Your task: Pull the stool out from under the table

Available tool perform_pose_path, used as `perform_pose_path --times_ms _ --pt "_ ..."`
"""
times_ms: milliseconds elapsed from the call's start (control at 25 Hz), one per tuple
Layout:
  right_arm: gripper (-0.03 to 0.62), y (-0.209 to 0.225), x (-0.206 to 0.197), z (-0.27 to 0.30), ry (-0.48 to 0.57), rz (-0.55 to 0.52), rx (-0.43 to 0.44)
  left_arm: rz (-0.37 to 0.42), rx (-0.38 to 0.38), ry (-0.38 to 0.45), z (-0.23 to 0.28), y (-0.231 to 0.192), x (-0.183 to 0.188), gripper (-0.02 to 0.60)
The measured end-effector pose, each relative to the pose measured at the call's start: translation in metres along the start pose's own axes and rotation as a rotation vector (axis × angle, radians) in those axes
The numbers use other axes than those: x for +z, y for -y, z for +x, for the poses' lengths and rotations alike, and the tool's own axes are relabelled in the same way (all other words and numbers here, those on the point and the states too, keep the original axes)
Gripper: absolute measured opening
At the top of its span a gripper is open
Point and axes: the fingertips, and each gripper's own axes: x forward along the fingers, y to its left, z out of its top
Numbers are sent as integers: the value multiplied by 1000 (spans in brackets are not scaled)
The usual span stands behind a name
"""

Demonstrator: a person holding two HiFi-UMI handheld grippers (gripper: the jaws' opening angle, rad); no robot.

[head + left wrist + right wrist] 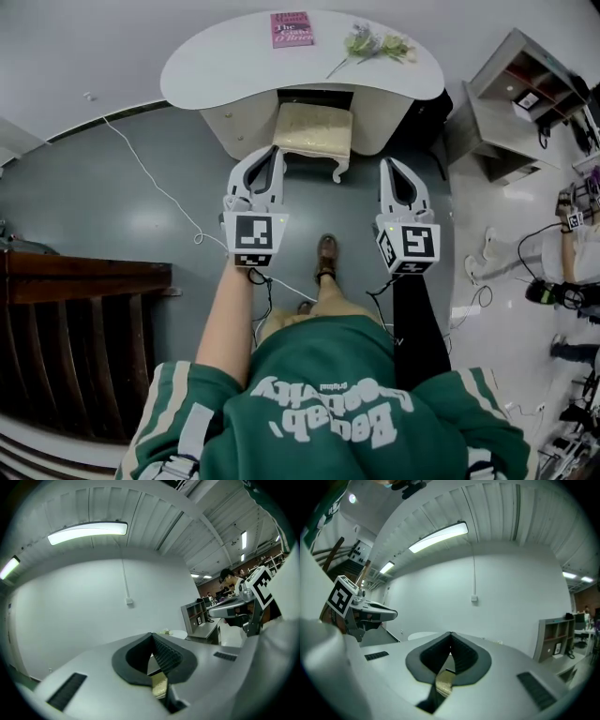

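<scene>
A stool with a cream cushion and curved pale legs stands half under the white kidney-shaped table; its front part sticks out toward me. My left gripper hovers just at the stool's front left corner, shut and empty. My right gripper is held to the stool's right, also shut with nothing in it. In the left gripper view a sliver of the cushion shows past the closed left gripper. The right gripper view shows the same cushion below the closed right gripper.
On the table lie a pink book and a sprig of flowers. A white cable runs over the grey floor on the left. A dark wooden bench is at left, a shelf unit at right. My foot is behind the stool.
</scene>
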Motion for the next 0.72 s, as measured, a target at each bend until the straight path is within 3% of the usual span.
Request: perform_pose_path --times_ms 480,720 --pt "9 68 -6 193 19 20 77 11 44 -22 168 -64 -32 15" --pt "9 84 -21 249 -3 26 109 17 62 -42 216 -87 -48 15"
